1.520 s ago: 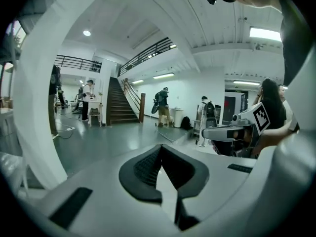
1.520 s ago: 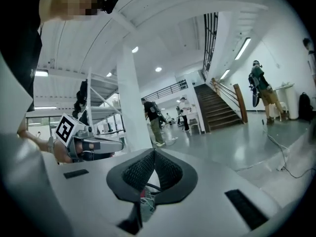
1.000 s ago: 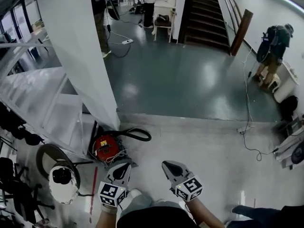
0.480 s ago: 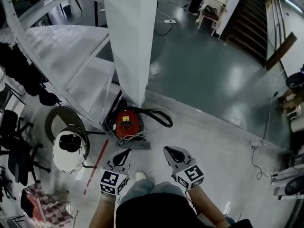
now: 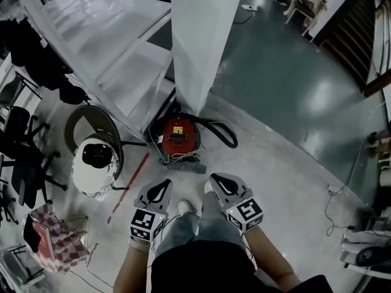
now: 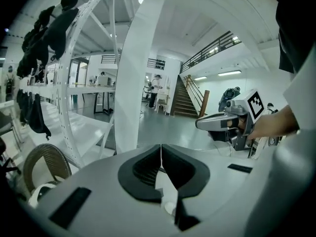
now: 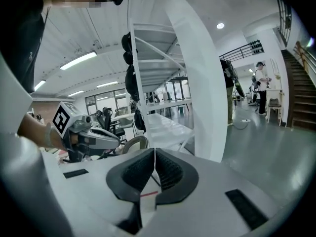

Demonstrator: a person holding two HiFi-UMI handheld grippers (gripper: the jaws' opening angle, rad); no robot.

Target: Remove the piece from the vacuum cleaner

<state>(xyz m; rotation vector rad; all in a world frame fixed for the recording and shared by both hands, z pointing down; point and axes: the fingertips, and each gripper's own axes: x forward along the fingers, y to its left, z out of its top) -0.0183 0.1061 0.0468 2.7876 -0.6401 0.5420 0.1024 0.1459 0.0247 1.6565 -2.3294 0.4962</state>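
Nearer than a second ago, the left gripper and right gripper each keep two fingers pressed together on nothing. At their twelve o'clock one red vacuum cleaner sits on the floor beside one white pillar, its one black hose looping toward three o'clock.

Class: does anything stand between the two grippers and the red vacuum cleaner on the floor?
Nothing visible does: only bare pale floor lies between the left gripper, the right gripper and the red canister vacuum cleaner.
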